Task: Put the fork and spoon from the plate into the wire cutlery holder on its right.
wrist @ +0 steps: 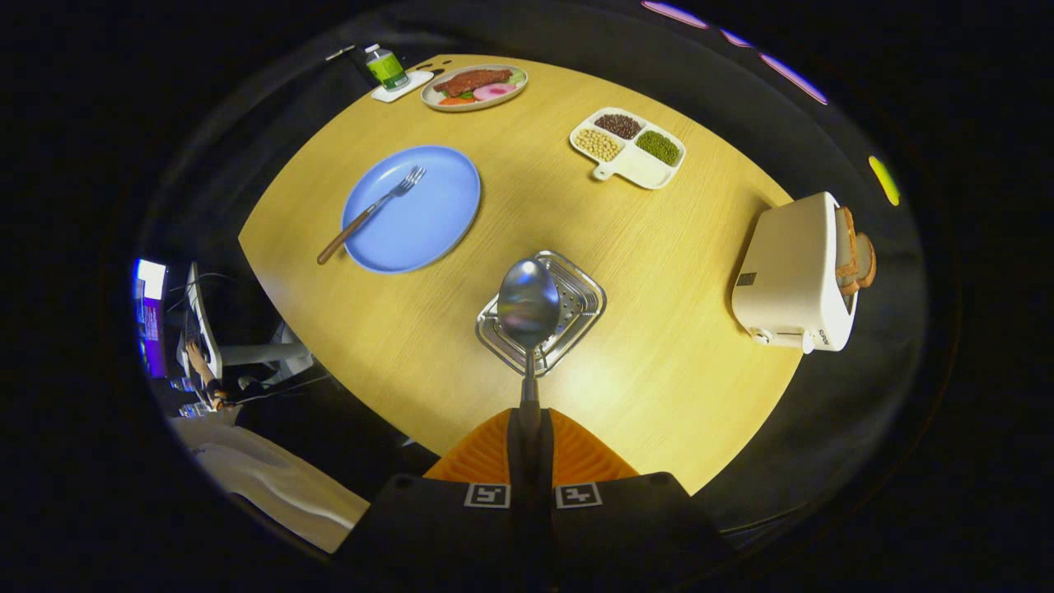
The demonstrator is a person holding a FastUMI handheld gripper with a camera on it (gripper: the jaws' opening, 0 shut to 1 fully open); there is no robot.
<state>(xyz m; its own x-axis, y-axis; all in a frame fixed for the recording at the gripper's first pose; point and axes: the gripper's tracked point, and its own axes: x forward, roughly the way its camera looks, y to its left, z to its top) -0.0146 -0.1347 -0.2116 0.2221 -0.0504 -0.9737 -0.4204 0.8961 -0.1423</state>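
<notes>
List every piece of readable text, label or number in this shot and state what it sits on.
No text can be read here.
toaster: a small dark panel on its side and a word low on its front edge, both too small to read.
bottle: a green label, too blurred.
claw, shut on the spoon above the wire cutlery holder: two square markers behind its fingers, patterns, not text.

On the round wooden desk (659, 272): a white toaster (790, 276) holding bread, a white divided bean tray (628, 147), an oval food plate (474, 86), a green-labelled bottle (385, 67).
</notes>
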